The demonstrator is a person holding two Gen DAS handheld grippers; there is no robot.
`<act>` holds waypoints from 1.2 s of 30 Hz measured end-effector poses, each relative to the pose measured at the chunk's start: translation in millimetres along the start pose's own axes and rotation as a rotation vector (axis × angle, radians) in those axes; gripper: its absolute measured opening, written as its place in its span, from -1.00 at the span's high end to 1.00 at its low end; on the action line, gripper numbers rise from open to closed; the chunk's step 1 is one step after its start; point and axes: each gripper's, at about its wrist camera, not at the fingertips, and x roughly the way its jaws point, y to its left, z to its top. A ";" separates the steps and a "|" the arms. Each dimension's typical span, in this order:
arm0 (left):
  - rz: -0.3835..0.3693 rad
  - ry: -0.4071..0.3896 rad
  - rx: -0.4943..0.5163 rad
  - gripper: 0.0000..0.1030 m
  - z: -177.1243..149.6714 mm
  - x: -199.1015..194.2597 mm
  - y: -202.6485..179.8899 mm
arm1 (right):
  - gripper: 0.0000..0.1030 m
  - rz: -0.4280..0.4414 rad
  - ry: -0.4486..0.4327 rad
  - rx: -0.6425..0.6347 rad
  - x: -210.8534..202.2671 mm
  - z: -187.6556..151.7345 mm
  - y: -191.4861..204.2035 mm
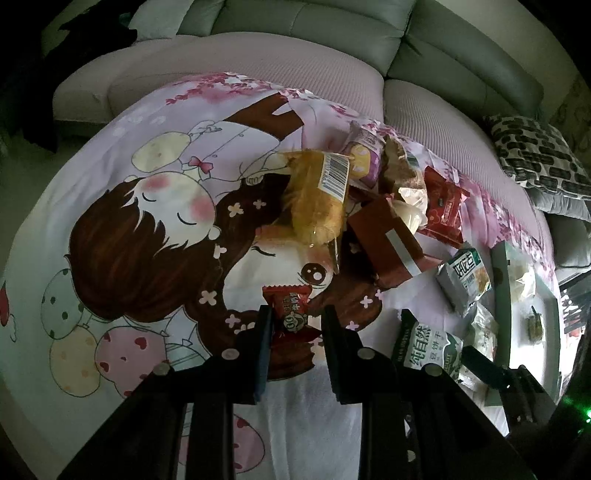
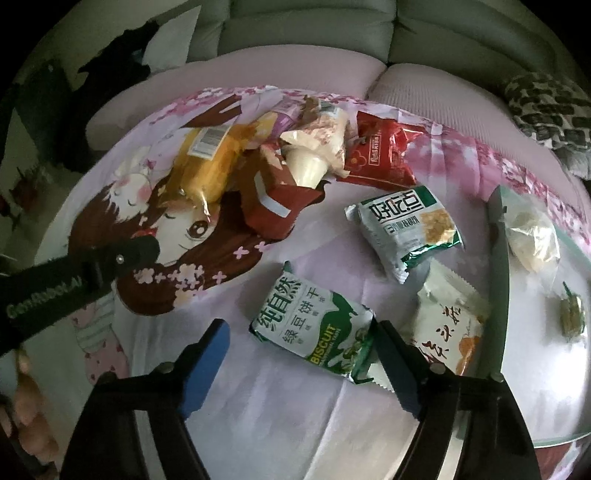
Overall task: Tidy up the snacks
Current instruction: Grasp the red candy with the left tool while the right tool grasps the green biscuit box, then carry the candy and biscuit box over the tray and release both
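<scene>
My left gripper (image 1: 296, 312) holds a small red candy packet (image 1: 291, 308) between its fingers, above the cartoon cloth. My right gripper (image 2: 301, 330) is open, low over the cloth, with a green-and-white biscuit packet (image 2: 314, 334) lying between its fingers. A pile of snacks lies at the back: a yellow bag (image 2: 207, 166), a dark red box (image 2: 275, 201), a cream cone-shaped pack (image 2: 314, 155) and a red packet (image 2: 380, 155). A green-white cracker packet (image 2: 406, 229) and a white-orange packet (image 2: 448, 325) lie near a pale tray (image 2: 496, 280).
The tray at the right holds a clear bag of pale pieces (image 2: 533, 236) and a small green item (image 2: 570, 314). A grey sofa (image 2: 314, 33) and a patterned cushion (image 2: 546, 99) lie behind. The left gripper's body (image 2: 74, 273) shows at the left in the right wrist view.
</scene>
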 end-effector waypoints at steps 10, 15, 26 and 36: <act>-0.004 0.003 0.005 0.46 -0.5 0.6 -0.9 | -0.45 0.010 -0.005 -0.004 0.4 0.4 0.3; -0.005 0.005 0.007 0.46 -0.6 1.6 -1.5 | -0.32 -0.003 -0.004 -0.003 1.4 0.3 -2.0; -0.003 -0.028 -0.004 0.46 1.4 -6.7 -0.2 | -0.29 0.016 -0.072 0.028 -20.2 3.2 -7.2; -0.023 -0.095 0.022 0.46 5.3 -25.8 -8.9 | -0.29 0.026 -0.132 0.068 -42.2 6.0 -17.6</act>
